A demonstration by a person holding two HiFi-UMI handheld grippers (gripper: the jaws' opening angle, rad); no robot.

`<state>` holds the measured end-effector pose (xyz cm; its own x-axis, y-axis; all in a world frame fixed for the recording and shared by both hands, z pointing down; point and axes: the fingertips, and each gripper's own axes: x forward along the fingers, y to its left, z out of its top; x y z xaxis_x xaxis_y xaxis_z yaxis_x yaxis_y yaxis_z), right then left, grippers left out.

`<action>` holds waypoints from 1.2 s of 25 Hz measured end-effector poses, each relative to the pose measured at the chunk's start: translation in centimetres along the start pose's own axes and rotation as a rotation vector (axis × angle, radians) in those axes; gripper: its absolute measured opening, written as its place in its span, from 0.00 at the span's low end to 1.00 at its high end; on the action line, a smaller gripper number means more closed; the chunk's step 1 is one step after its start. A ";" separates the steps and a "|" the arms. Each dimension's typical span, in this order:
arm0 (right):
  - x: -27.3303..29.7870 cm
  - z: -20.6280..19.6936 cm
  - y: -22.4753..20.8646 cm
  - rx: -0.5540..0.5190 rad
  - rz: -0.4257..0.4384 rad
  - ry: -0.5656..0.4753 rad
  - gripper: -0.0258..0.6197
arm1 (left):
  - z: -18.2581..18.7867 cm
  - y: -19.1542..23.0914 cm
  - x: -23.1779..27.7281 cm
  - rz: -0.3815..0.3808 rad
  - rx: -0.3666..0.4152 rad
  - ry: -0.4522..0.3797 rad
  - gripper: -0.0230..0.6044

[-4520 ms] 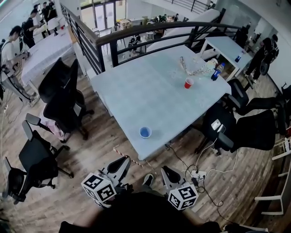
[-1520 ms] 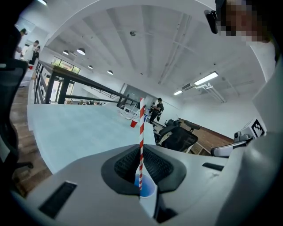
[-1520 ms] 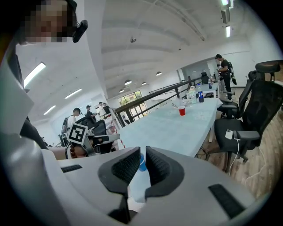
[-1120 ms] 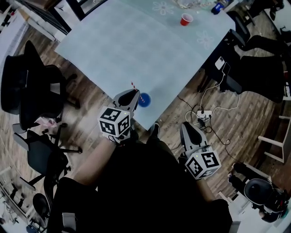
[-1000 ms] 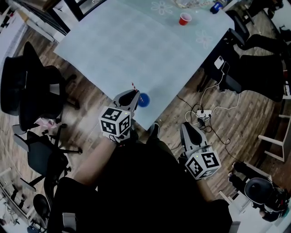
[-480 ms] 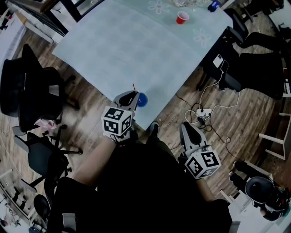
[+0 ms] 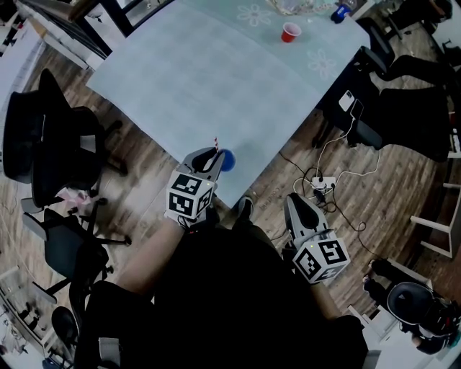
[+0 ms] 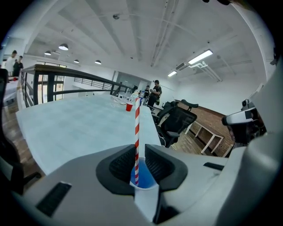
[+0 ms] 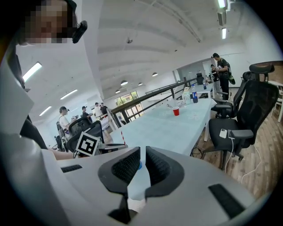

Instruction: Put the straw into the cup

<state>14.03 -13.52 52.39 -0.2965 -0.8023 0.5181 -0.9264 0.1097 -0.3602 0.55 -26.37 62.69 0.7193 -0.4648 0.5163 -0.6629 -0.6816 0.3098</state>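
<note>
A small blue cup (image 7: 227, 161) stands at the near edge of the pale table (image 7: 216, 72). A red-and-white striped straw (image 7: 215, 142) stands upright with its lower end inside the blue cup (image 8: 142, 178). My left gripper (image 7: 213, 153) is right at the cup, and its jaws are opening. The straw (image 8: 136, 132) rests against the left pad, with a gap to the right pad. My right gripper (image 7: 294, 200) hangs off the table over the floor, shut and empty. Through the right gripper (image 9: 142, 152) I see the cup (image 9: 139, 165) and the straw (image 9: 123, 137).
A red cup (image 7: 290, 32) and a blue bottle (image 7: 340, 13) stand at the table's far end. Black office chairs (image 7: 50, 144) are on the left and others (image 7: 410, 108) on the right. A power strip with cables (image 7: 320, 184) lies on the wooden floor.
The left gripper has edged a little toward the blue cup and rolled slightly, the straw staying upright at the cup. The right gripper has stayed put.
</note>
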 end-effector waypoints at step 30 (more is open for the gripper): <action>0.0 1.4 2.5 -0.064 0.057 -0.020 0.13 | 8.4 -1.9 -10.0 0.054 -0.045 -0.267 0.27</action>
<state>12.01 -14.07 50.41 -0.3451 -0.8053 0.4821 -0.9213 0.1925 -0.3379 -3.64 -25.20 50.29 0.7081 -0.6363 0.3060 -0.7059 -0.6288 0.3261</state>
